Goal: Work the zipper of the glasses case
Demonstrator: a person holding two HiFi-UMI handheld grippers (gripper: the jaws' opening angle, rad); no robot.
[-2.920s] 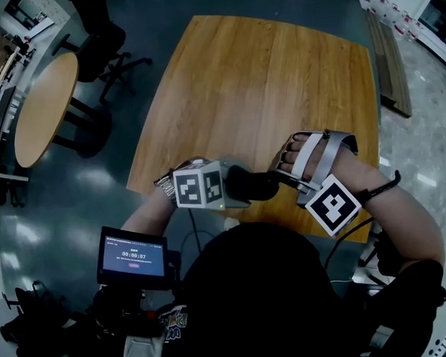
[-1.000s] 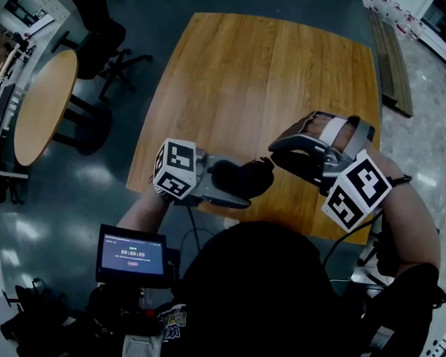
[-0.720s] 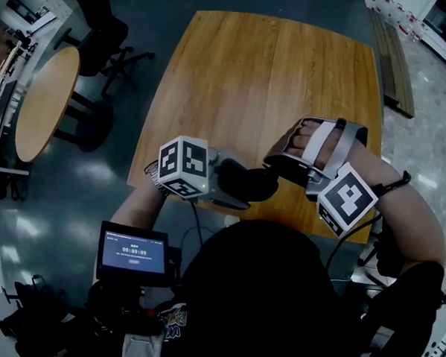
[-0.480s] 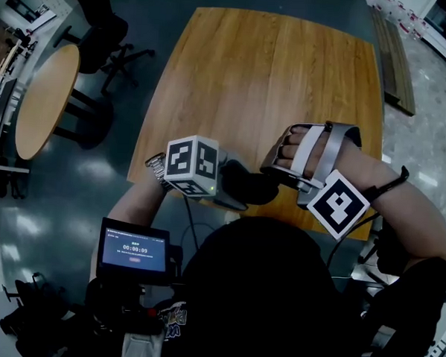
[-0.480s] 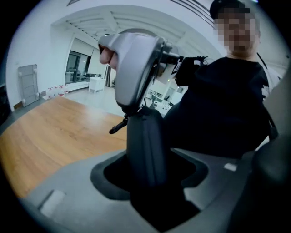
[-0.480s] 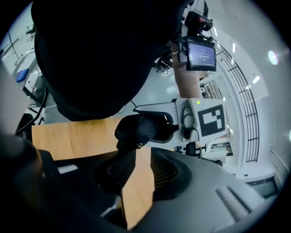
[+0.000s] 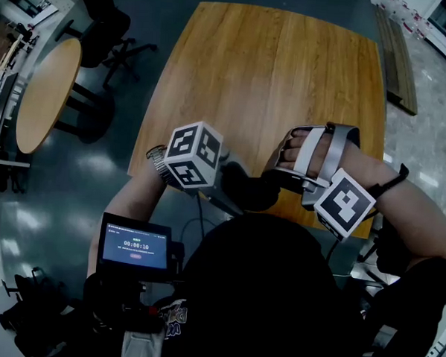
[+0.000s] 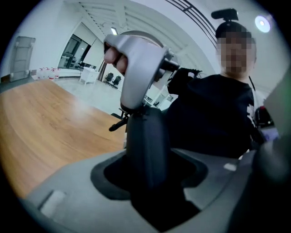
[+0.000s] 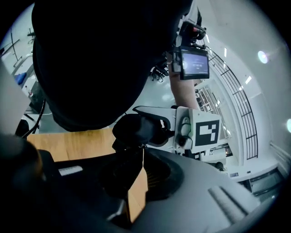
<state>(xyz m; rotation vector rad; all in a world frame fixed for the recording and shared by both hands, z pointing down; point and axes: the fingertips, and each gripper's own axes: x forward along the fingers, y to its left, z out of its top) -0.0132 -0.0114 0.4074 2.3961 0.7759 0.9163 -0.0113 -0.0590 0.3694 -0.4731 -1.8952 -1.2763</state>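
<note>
- Head view: My left gripper, with its cube of black-and-white squares, grasps the glasses case from 9 o'clock. The case is dark, smooth and round like a fat bean. It is held up off the wooden table, over the table's edge at 6 o'clock. My right gripper meets the case from 3 o'clock. The table top is warm brown with long grain lines.
- Left gripper view: My smooth grey jaws stand wide, with the case clamped between them. The case is long and dull black and sticks out toward 12 o'clock. The right gripper's curved grey handle sits at its far end.
- Right gripper view: My jaws have just been closing and are pressed tight together. Their tips meet the case's round end at 12 o'clock. A tiny shiny bit shows there. I cannot tell if the jaws pinch it.
</note>
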